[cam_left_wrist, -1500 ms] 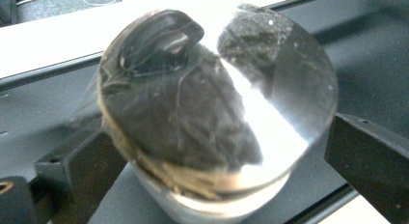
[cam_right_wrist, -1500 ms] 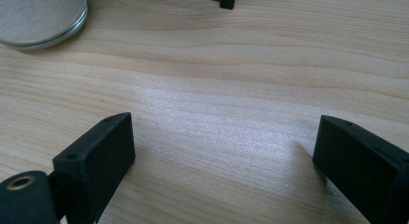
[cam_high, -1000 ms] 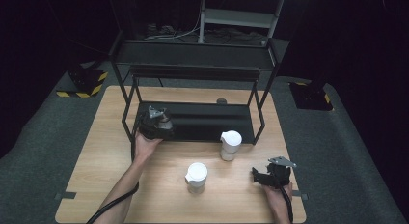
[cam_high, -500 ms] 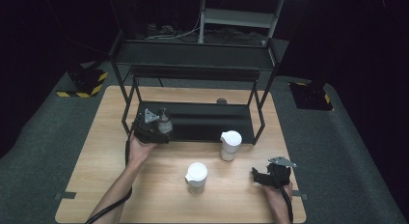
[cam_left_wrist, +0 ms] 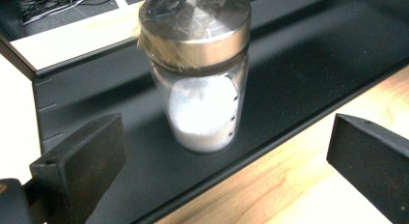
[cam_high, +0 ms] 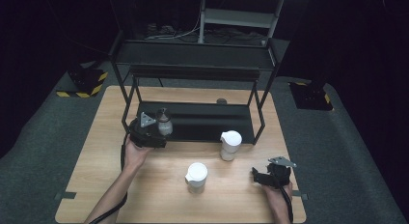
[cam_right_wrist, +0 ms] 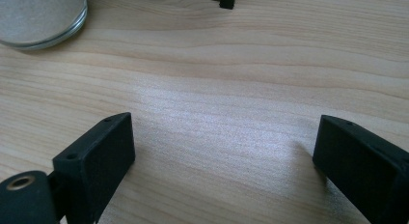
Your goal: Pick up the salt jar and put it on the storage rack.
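in the high view, the left tongs (cam_high: 153,129) are at the front edge of the black shelf (cam_high: 202,121), just before a small glass jar (cam_high: 164,121) standing on it. the right tongs (cam_high: 268,176) rest low on the table (cam_high: 96,137), near two white cups (cam_high: 197,175).

in the left gripper view, the jar (cam_left_wrist: 202,74), with metal lid and white powder, stands upright between the spread, released jaws, touching neither.

in the right gripper view, the jaws are wide apart over bare wood, grasping nothing.

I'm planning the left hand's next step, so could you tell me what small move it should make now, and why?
Probably draw the left gripper straight back off the shelf. Its jaws are wide open on either side of the glass jar, touching nothing, and the jar stands upright on the black shelf near its front edge. It looks already set down, so backing away level should clear it without knocking it.
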{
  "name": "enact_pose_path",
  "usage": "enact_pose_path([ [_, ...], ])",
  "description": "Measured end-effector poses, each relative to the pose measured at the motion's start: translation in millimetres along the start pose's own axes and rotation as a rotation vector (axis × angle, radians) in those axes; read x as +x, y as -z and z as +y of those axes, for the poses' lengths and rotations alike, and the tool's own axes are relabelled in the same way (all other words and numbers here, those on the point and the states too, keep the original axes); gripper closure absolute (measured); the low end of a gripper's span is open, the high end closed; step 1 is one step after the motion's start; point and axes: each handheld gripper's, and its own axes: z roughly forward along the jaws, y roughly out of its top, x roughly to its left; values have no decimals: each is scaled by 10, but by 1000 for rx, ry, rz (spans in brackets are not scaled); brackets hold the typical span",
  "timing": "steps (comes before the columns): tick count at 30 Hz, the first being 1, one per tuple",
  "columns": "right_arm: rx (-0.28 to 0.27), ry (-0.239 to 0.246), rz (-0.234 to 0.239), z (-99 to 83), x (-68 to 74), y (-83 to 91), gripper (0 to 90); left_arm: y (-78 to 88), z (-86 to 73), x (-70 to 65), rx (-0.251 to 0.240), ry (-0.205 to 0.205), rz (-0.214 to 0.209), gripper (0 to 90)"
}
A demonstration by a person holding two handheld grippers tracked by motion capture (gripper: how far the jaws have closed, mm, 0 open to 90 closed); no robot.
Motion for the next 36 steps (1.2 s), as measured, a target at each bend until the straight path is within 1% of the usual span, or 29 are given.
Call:
enact_pose_path([
  [10, 0, 0, 0, 0, 0, 0, 73, 90, -91, 1, 6, 7, -11, 6],
  [14, 0, 0, 0, 0, 0, 0, 73, 111, -128, -12, 0, 15, -14, 6],
  [22, 0, 0, 0, 0, 0, 0, 73, 176, -183, -48, -4, -2, -14, 8],
  [24, 0, 0, 0, 0, 1, 0, 73, 193, -208, -40, -8, 6, -19, 9],
  [25, 0, 0, 0, 0, 1, 0, 73, 199, -229, -28, -7, 15, -29, 9],
  [26, 0, 0, 0, 0, 1, 0, 73, 199, -229, -28, -7, 15, -29, 9],
  [28, 0, 0, 0, 0, 0, 0, 74, 201, -267, -28, 2, 21, -38, 9],
  [36, 0, 0, 0, 0, 1, 0, 73, 221, -335, -46, 16, 19, -36, 8],
])
